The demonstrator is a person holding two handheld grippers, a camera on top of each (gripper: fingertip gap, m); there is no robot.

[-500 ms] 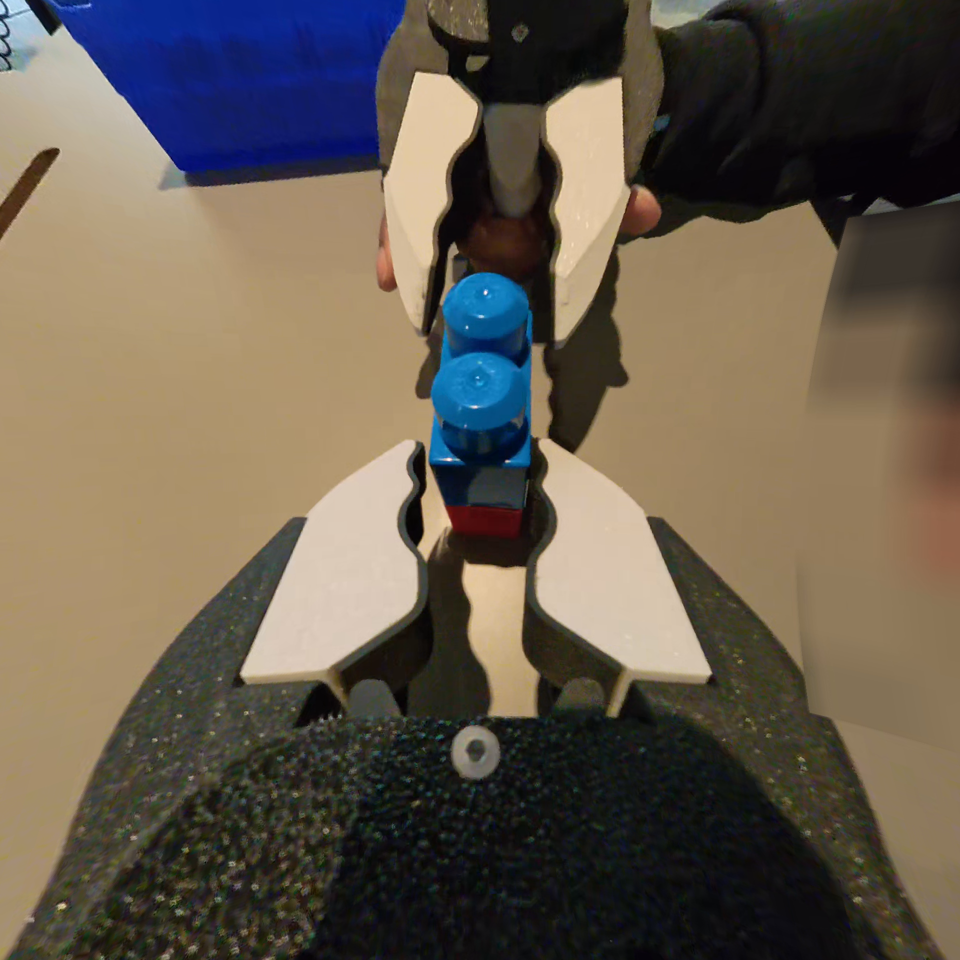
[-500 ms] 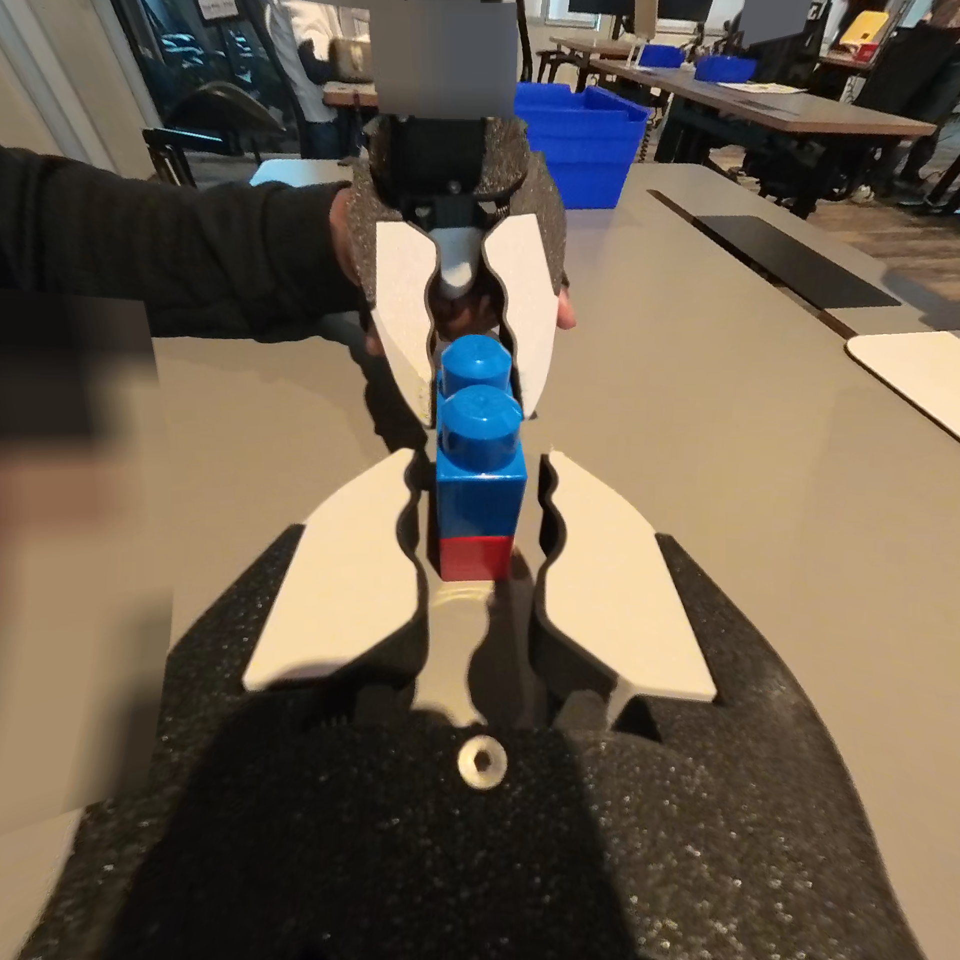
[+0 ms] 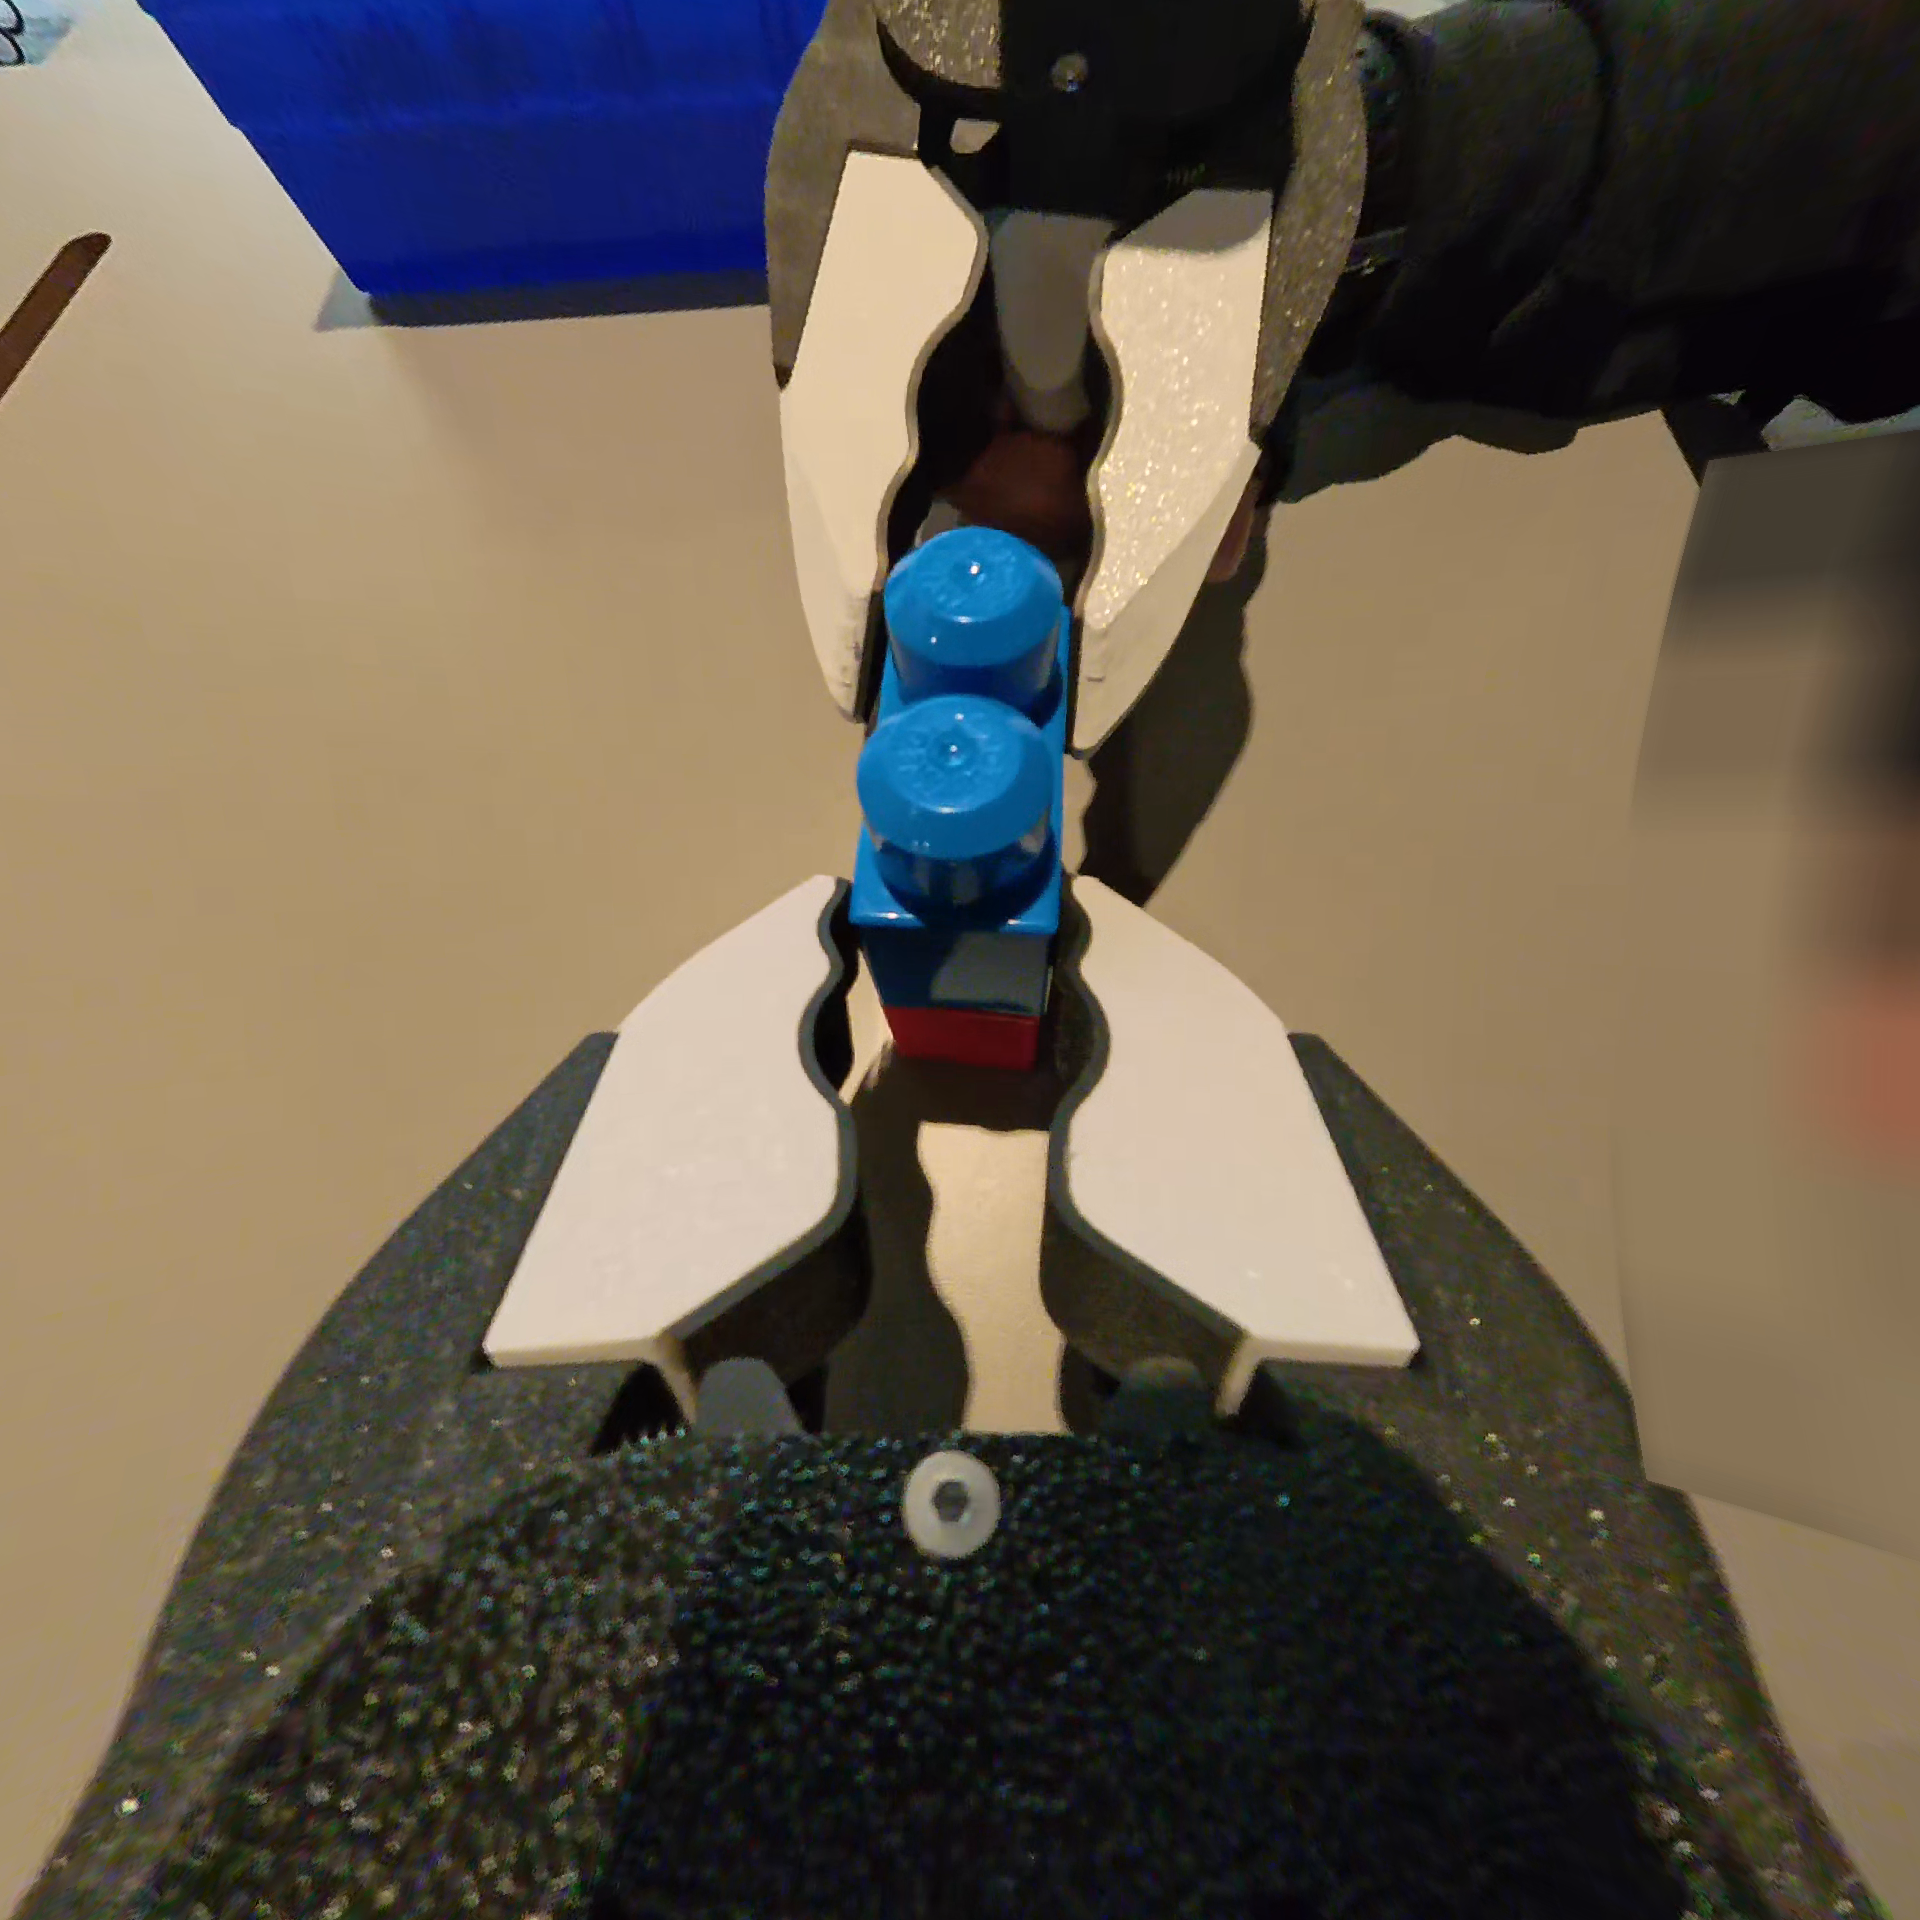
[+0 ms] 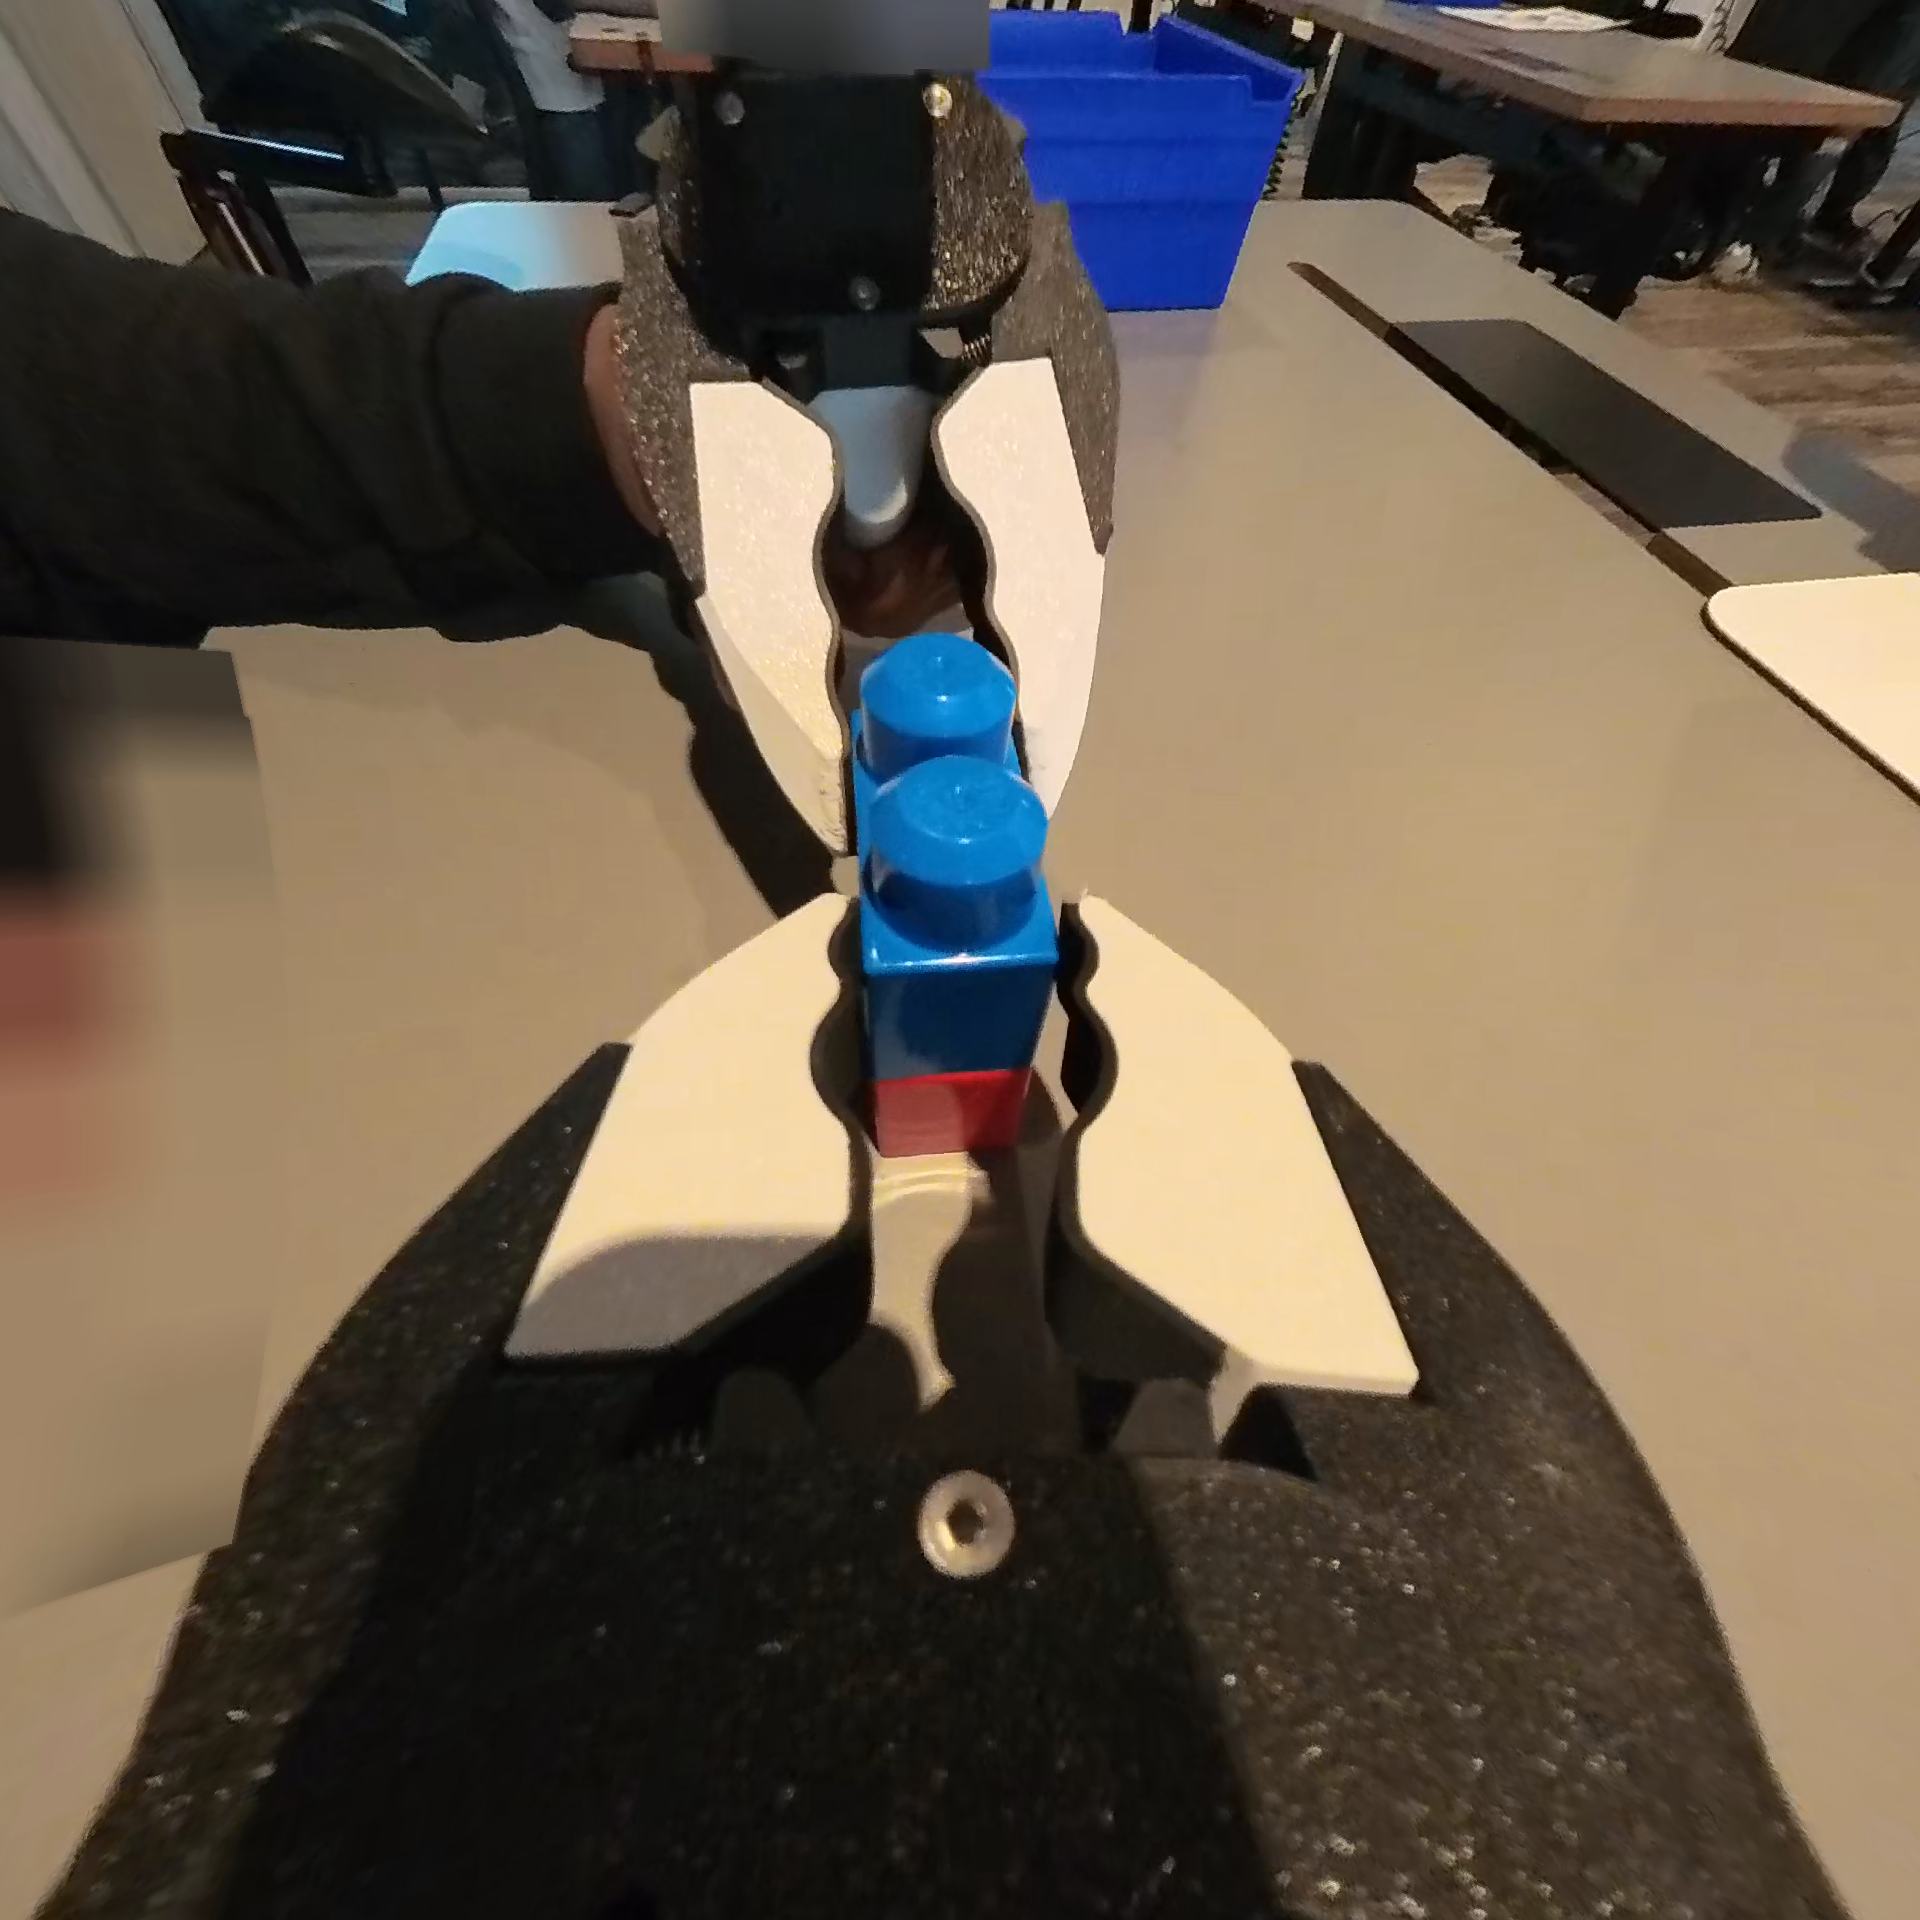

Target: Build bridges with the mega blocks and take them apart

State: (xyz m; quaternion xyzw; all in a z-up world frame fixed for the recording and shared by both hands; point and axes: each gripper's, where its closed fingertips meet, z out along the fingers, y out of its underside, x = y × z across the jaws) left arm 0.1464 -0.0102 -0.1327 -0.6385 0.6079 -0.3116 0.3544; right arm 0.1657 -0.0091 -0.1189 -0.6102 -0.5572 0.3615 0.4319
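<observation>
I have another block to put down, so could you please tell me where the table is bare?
The beige table is bare between the blue plastic bin and the blue two-stud block stacked on a red block. It is crowded at that stack, where the left gripper and right gripper meet.

Your blue block [image 3: 951, 821] is glossy moulded plastic, catching highlights on its studs; the red block [image 3: 964, 1039] beneath shines the same way. Your left gripper [image 3: 956, 914] has smooth matt white fingers [image 3: 717, 1122] on a rough, speckled black body. The table [image 3: 364, 727] looks smooth and matt. Your sleeve [image 4: 260, 447] is soft dark cloth.
</observation>
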